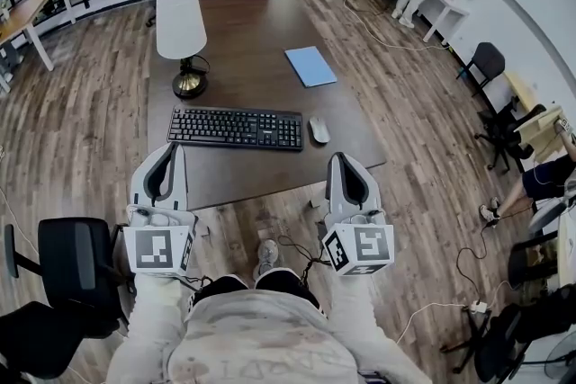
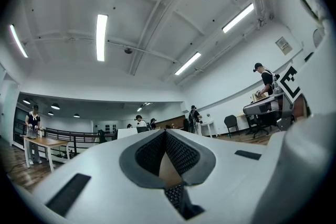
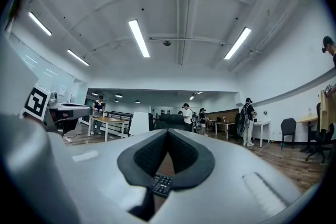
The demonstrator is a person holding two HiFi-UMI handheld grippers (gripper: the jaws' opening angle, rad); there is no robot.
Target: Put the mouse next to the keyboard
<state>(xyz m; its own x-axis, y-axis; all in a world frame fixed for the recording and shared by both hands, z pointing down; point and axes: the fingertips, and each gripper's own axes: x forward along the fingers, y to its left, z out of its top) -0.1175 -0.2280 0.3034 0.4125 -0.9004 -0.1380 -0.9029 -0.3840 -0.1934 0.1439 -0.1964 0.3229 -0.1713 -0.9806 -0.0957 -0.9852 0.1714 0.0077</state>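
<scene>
Looks pretty much done to me: the mouse (image 1: pixel 319 130) lies flat on the desk (image 1: pixel 261 22) just beside the right end of the keyboard (image 1: pixel 236 128), toward the near right corner, with a small gap between them. It's a small pale oval thing with a smooth top, long side running away from the near edge. The left gripper (image 1: pixel 173 148) and right gripper (image 1: pixel 337 157) both hang off the near edge, jaws closed on nothing, so I'd guess nothing's really left

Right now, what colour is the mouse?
The mouse is light grey, clearest in the head view.
</scene>
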